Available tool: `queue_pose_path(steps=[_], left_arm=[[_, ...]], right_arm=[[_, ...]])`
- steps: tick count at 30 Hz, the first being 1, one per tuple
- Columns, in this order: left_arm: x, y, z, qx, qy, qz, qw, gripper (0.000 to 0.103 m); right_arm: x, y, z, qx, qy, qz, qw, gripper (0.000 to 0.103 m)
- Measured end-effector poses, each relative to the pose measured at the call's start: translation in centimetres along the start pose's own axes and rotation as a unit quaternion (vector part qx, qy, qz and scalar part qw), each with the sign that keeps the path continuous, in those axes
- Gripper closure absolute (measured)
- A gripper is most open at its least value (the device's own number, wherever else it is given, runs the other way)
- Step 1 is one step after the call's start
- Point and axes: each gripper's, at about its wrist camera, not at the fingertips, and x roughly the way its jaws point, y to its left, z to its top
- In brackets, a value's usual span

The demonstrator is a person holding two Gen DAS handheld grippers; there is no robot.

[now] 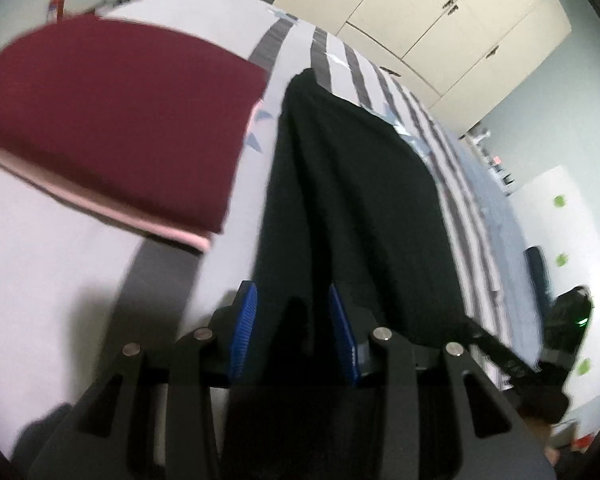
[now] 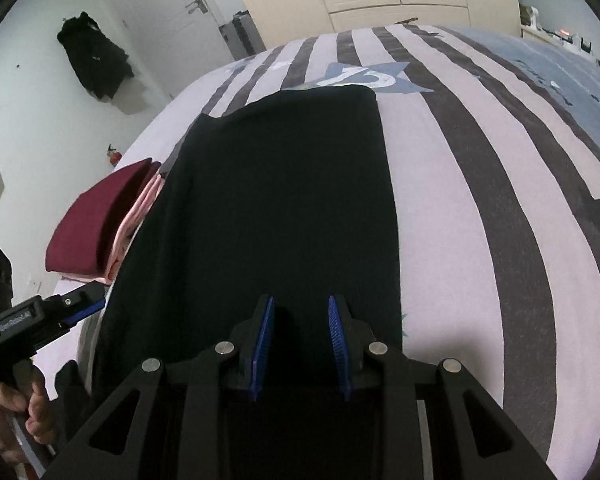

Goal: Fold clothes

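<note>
On the striped bedspread (image 2: 480, 200), smooth rectangular black garment (image 2: 280, 200), both grippers' ribbed blue jaws apart around its near edge.

The bed (image 2: 480, 208) carries everything here. Its cover is pale lilac-white with dark grey stripes running along it, a blue star printed with a white number (image 2: 364, 78) near the far end, and a blue-grey area toward the right edge. A black garment (image 2: 276, 200) lies directly on the cover in a long, flat strip; its far end reaches the lower edge of the star. Just left of it sits a folded stack: a maroon garment (image 1: 112, 120) on top of a pink garment (image 1: 100, 210), whose edges show beneath
</note>
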Motion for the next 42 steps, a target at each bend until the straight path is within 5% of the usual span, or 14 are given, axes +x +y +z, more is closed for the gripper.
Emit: queue_pose_path(steps=[3, 15, 18, 24, 29, 42], left_arm=[[1.3, -2.1, -0.9, 0.059, 0.019, 0.014, 0.998, 0.087], [2.5, -6.7, -2.3, 0.1, 0.036, -0.028, 0.9939, 0.088], [4.0, -7.7, -1.4, 0.082, 0.034, -0.031, 0.9956, 0.088], [4.9, -4.6, -1.0, -0.042, 0.046, -0.107, 0.9923, 0.088], [6.1, -4.2, -1.5, -0.046, 0.066, -0.133, 0.9879, 0.087], [4.2, -5.0, -1.0, 0.029, 0.039, -0.092, 0.9946, 0.101]], right_arm=[[0.0, 0.1, 0.0, -0.006, 0.0, 0.004, 1.0, 0.077], [0.1, 0.0, -0.9, -0.003, 0.009, 0.015, 1.0, 0.077], [0.0, -0.2, -1.1, 0.003, 0.01, 0.017, 1.0, 0.077], [-0.1, -0.5, -1.3, 0.012, 0.01, 0.022, 1.0, 0.077], [0.2, -0.5, -1.3, 0.014, 0.012, 0.024, 1.0, 0.077], [1.2, -0.2, -1.6, 0.008, 0.014, 0.011, 1.0, 0.078]])
